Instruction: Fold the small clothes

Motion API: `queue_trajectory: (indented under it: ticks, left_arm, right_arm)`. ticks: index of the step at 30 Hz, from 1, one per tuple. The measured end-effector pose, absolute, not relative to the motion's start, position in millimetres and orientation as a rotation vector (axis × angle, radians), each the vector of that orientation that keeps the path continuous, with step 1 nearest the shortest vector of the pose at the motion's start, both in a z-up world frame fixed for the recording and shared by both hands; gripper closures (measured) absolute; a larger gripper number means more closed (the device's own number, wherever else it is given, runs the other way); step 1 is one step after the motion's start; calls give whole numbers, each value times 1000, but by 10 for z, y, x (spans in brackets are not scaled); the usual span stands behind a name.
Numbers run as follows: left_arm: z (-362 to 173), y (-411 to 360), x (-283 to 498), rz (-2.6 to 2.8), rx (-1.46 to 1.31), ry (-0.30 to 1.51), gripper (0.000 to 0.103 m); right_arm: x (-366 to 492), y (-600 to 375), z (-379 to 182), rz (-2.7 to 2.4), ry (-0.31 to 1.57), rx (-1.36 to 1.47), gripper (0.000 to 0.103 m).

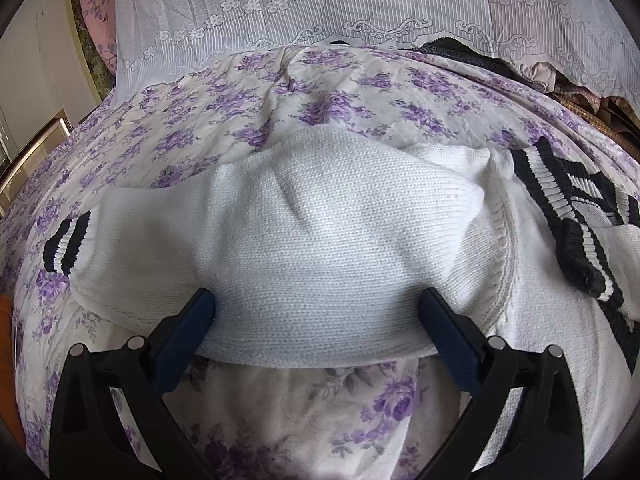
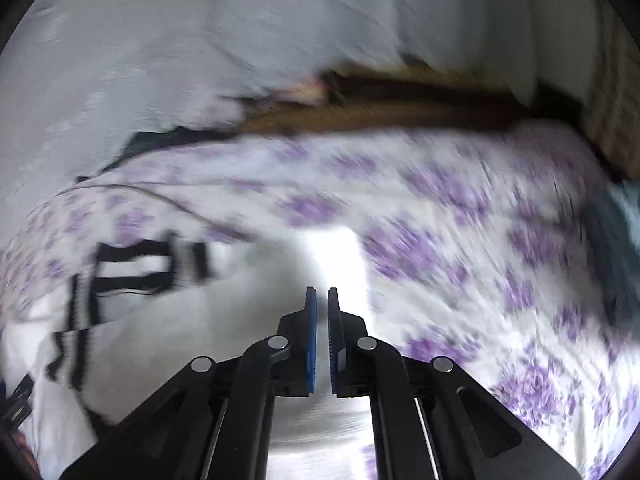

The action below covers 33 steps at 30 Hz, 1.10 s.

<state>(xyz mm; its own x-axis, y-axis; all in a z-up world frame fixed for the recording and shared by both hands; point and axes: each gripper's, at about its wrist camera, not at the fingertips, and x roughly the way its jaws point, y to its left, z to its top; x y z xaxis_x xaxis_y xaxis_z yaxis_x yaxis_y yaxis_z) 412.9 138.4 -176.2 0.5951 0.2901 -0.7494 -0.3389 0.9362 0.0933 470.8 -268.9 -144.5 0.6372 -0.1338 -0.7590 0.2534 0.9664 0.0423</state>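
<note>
A white knit sweater [image 1: 320,232] with black-and-white striped cuffs [image 1: 64,248] and collar trim [image 1: 576,216] lies on a purple-flowered bedsheet [image 1: 224,120]. A folded sleeve lies across its body. My left gripper [image 1: 320,308] is open, its blue pads either side of the sweater's near edge. The right wrist view is motion-blurred. My right gripper [image 2: 322,300] is shut on a strip of white sweater fabric [image 2: 340,256] and holds it above the sheet [image 2: 460,240]. The striped trim [image 2: 140,268] shows at the left.
A white lace cover [image 1: 320,12] drapes over things behind the bed. A wooden edge [image 2: 380,112] runs along the far side. A metal rail [image 1: 32,152] stands at the left. Dark clothes [image 1: 460,52] peek from under the lace.
</note>
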Motion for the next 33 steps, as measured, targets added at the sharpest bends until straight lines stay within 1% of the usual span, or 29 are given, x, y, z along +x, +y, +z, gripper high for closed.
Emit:
queue_trajectory:
  ticks: [1,4,5,9,11,14,15,16,17,19,20,24,25,27,29,30,31,32,33]
  left_arm:
    - [-1760,1387,4126,365,-61,859,4]
    - [-1760,1389,4124,365,-62,859,4]
    - [-1761,1388,4124,366,-61,859,4]
    - [-1761,1391,4123,366,-60,859,4]
    - [-1762,1388,4123,365,-61,859,4]
    - [-1762,1387,4123,365,-61,859,4]
    - [-1762,1388,4123,365,-62,859,4]
    - [-1762,1388,4124,364,-63,859,4]
    - [-1762,1389,4125,363,-65,859,4]
    - [-1763,1388,4123,363,-66,859,4]
    - [-1763,1388,4122,364,-64,859,4]
    - [-1763,1390,4122,365,-64,859,4]
    - [-1763,1391,4121,365,-64,859,4]
    - [-1763,1393,4121,364,-64,859,4]
    - [-1762,1394,4120,364,-65,859,4]
    - [-1762,1395,4120,364,-66,858,4]
    - [-1763,1395,4120,363,-67,858,4]
    - [-1763,1393,4122,363,-67,859,4]
    - [-1760,1395,4121,364,-67,859,4]
  right_arm:
    - [4763,-2737,-1578,-224,896,155,97]
    - [4769,-2723,-1580,-228,872,103,98]
    - [4739,-2699,-1529,-230,855,106,96]
    - [4686,-2614,-1242,-197,726,130,96]
    - [4853,-2620,-1237,-207,757,143,96]
    - [5145,-2702,-1484,-253,895,184,96]
    - [5228,-2724,-1630,-252,952,182,98]
    - [5208,-2707,-1631,-259,915,160,99]
    - [5204,-2675,-1623,-259,918,141,98]
    - [5078,-2637,-1542,-249,896,141,98]
    - [4996,-2626,-1489,-223,879,148,94]
    - [4476,-2574,-1346,-124,841,109,94]
    - [4397,-2603,-1376,-118,848,113,94]
    - [4296,-2657,-1560,-95,924,106,96]
    - [4228,-2662,-1588,-71,893,72,97]
    - [4226,-2681,-1554,-89,895,102,98]
    - [4211,-2680,-1501,-108,883,136,98]
    - [4186,-2638,-1461,-103,866,153,92]
    - [4158,-2478,-1391,-49,846,130,92]
